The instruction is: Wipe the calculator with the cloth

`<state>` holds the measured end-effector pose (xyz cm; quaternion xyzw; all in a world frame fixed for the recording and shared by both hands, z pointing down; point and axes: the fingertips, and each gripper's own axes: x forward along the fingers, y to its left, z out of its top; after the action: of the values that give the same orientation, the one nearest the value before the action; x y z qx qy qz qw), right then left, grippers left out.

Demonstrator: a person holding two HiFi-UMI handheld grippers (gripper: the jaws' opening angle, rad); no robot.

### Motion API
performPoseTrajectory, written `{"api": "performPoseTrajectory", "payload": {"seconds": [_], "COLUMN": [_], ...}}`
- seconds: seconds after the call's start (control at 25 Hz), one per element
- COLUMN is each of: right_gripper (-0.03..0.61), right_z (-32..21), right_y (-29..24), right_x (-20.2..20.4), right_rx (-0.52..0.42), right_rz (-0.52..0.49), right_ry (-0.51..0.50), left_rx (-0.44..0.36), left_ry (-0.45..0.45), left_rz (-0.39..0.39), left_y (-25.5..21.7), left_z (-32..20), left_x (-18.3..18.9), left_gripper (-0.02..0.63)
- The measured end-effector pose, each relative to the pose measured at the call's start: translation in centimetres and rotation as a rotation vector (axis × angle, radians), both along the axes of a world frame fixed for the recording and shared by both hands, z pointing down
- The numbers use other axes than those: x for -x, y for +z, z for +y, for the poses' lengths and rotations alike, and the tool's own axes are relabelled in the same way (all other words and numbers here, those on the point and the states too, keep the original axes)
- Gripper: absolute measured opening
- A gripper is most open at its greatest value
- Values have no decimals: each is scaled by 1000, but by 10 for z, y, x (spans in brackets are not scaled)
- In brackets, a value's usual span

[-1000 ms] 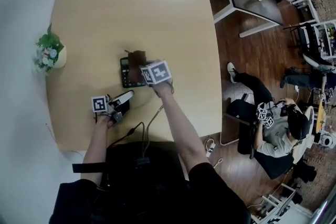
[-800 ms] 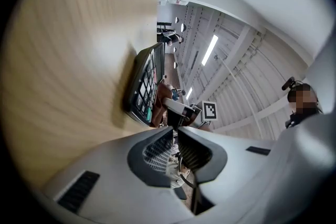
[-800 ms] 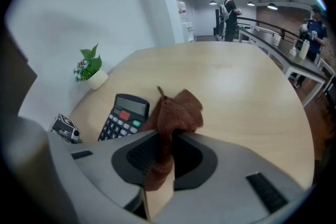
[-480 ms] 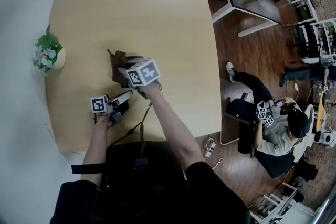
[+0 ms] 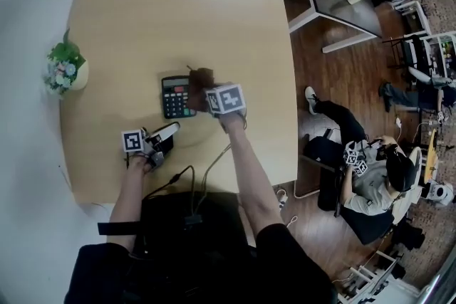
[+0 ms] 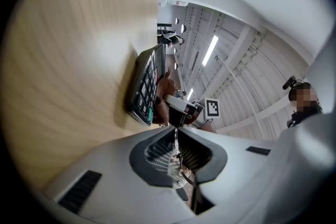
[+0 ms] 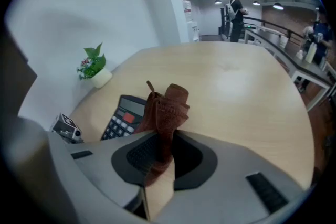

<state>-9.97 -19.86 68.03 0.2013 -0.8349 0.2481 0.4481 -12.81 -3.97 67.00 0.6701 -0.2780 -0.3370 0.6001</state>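
Now the brown cloth (image 7: 170,105) is clamped in the right gripper (image 7: 164,139), just at the right edge of the calculator (image 5: 174,97), which lies flat on the table (image 5: 214,18). The left gripper (image 6: 177,131), near the calculator's front, is closed on nothing. Since the calculator is not held down, it could be pushed away by a hard wipe.

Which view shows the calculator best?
The head view: the calculator lies face-up, keys and display visible. The left gripper view sees it nearly edge-on; the right gripper view shows only part, the rest behind the cloth.
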Motion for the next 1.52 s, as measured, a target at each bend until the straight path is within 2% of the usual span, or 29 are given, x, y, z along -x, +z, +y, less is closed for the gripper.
{"api": "performPoseTrajectory", "payload": {"seconds": [0.04, 0.12, 0.32, 0.4, 0.48, 0.6, 0.84, 1.0, 1.08, 1.12, 1.2, 1.32, 1.4, 1.44, 1.52], "right_gripper": [71, 70, 69, 71, 71, 72, 74, 71, 71, 71, 71, 71, 71, 71, 71], "right_z": [-5, 1, 70, 88, 88, 68, 20, -9, -13, -11, -3, 8, 21, 32, 58], "right_y": [-2, -16, -53, -48, -30, -7, 0, 12, 7, 0, -20, -52, -54, -45, -18], "right_x": [-10, -3, 105, 134, 141, 116, 38, -27, -41, -38, -13, 46, 78, 89, 99], "right_rx": [-12, -6, 111, 140, 134, 103, 96, 62, 31, 5, -91, -341, -508, -563, -598], "right_rz": [7, -49, -284, -298, -238, -137, -111, -11, 5, 1, -20, -14, 66, 119, 220], "right_ry": [29, 40, -167, -220, -235, -197, -48, 52, 70, 48, -69, -312, -511, -619, -803], "left_rx": [-3, -13, -15, -12, -12, -9, -1, -15, -13, -18, -31, -31, -25, -24, -19], "left_ry": [2, 6, -4, -8, -9, -4, -5, -7, -7, -8, -20, -62, -101, -120, -152], "left_rz": [-3, -8, -8, -3, -3, -5, -10, -12, -14, -14, -10, 4, 17, 21, 35], "left_y": [0, 0, 1, 1, 0, 0, 2, -2, -4, -5, -9, -9, -8, -8, -9], "left_z": [0, 0, 0, 1, 0, 0, 0, 0, 1, 3, 8, 23, 34, 38, 43], "left_x": [0, 0, 1, 0, -1, -1, 3, -2, -3, -3, -1, 9, 17, 22, 28], "left_gripper": [31, 31, 31, 31, 31, 31, 31, 31, 31, 31, 31, 31, 31, 31, 31]}}
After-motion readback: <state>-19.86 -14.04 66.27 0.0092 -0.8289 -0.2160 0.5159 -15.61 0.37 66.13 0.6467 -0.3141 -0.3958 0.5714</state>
